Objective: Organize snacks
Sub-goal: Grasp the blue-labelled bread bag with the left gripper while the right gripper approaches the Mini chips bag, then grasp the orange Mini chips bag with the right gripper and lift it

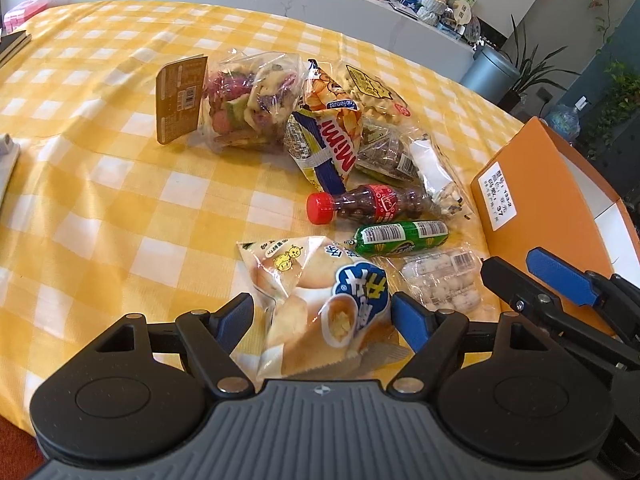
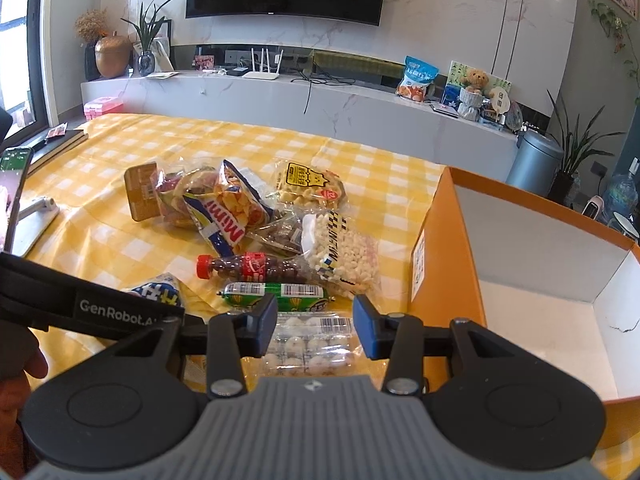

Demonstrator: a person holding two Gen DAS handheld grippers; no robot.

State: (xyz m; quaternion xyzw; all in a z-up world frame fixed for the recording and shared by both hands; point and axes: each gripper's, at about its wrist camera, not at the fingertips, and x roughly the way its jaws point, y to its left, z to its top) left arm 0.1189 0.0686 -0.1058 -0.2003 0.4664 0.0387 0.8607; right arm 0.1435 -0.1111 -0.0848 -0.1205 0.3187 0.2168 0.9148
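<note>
Several snacks lie on the yellow checked tablecloth (image 1: 100,184). My left gripper (image 1: 322,318) is open, its fingers either side of a bread bag (image 1: 320,304) with blue lettering. My right gripper (image 2: 316,322) is open above a clear pack of white candies (image 2: 310,344), which also shows in the left wrist view (image 1: 440,280). Beyond lie a green sausage (image 1: 400,238), a red-capped cola-shaped candy bottle (image 1: 368,202), a Mimi chips bag (image 1: 332,144) and a mixed vegetable-crisp bag (image 1: 248,100). The open orange box (image 2: 448,264) stands to the right, its inside white and bare.
A popcorn-like bag (image 2: 344,256) and a yellow-label biscuit pack (image 2: 310,188) lie by the pile. A phone (image 2: 14,196) on a stand is at the table's left. A white counter (image 2: 320,100) with a router, plants and a snack bag runs behind.
</note>
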